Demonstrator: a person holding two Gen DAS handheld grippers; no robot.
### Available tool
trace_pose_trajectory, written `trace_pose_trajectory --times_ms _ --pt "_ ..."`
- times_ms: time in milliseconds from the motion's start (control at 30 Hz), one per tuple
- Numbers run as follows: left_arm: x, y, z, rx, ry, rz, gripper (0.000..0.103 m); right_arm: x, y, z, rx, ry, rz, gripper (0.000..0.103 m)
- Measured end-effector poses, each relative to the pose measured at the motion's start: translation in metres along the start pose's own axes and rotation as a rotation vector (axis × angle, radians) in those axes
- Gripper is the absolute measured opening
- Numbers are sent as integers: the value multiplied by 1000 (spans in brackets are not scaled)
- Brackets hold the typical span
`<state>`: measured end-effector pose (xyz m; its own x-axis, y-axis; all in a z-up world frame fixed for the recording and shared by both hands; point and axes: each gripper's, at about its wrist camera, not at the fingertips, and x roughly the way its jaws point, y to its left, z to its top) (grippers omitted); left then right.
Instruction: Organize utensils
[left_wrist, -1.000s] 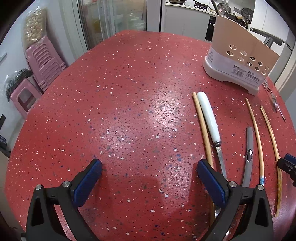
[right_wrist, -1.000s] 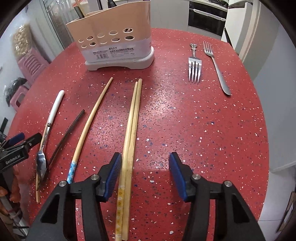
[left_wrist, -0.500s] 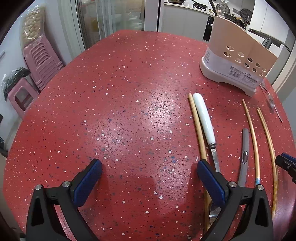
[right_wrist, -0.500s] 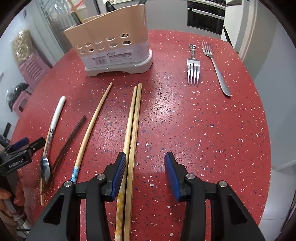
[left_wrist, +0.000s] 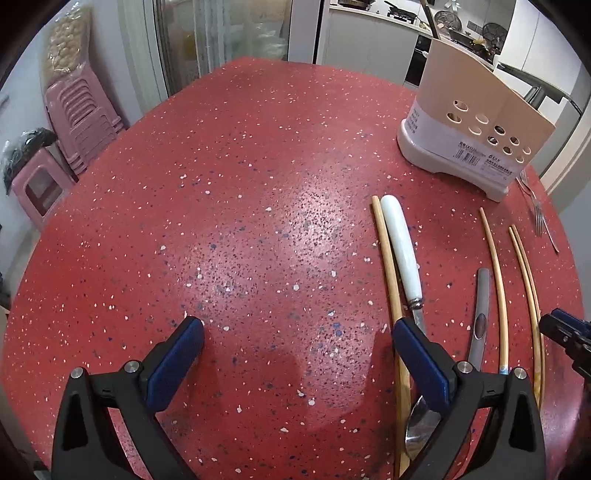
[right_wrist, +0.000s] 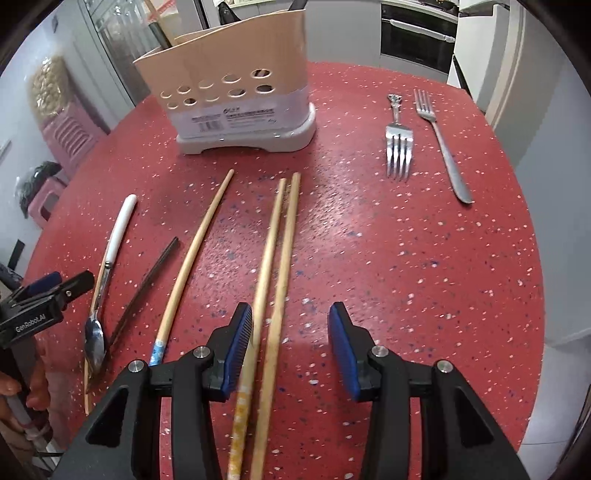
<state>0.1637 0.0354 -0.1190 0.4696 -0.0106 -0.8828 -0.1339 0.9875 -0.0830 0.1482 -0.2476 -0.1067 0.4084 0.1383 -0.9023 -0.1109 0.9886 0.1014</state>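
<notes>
Since 1 s ago: right gripper (right_wrist: 290, 345) has slid fwd along the chopstick pair (right_wrist: 275, 258) and narrowed; its left pad, then beside the pair, now sits just outside it, so both sticks lie between the jaws. Jaws apart, nothing clamped yet. Left gripper (left_wrist: 295, 354) drifted a little fwd; jaws wide apart, holding nothing, its right pad over the spoon's neck.

Handling, by judgement:
- Chopstick pair: light, stiff wood/bamboo, thin and round, so prone to roll or scissor apart when pinched. Best hold prob. near the thick patterned ends, both sticks squeezed together flat on the counter (right_wrist: 424, 258), then tipped upright.
- Single chopstick w/ blue end (right_wrist: 192, 254): same stuff, lies left of the pair, apart from it.
- Spoon w/ white handle (left_wrist: 400, 251): heavier; glossy handle likely slippery; take mid-handle. Another chopstick (left_wrist: 388, 266) lies touching its left side.
- Dark grey utensil (left_wrist: 480, 314): flat, slim, low on the counter; type unclear.
- Two forks (right_wrist: 399, 147), (right_wrist: 441, 144): steel, stiff, thin; hard to get under. Well right of the rest.

Containers:
- Utensil holder (right_wrist: 236, 99), beige w/ round holes, white base, stands at far edge of the counter beyond the chopstick tips. Dark handles poke out the top; what they are, and which compartment, can't tell. None of the counter items is in it yet.
</notes>
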Motion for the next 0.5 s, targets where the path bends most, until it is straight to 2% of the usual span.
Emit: trace_pose_trajectory --times_ms 200,500 --pt "4 -2 2 5 -1 5 103 7 -3 2 3 18 -20 47" --pt "10 -8 16 0 3 15 103 12 14 5 -75 20 -90 47"
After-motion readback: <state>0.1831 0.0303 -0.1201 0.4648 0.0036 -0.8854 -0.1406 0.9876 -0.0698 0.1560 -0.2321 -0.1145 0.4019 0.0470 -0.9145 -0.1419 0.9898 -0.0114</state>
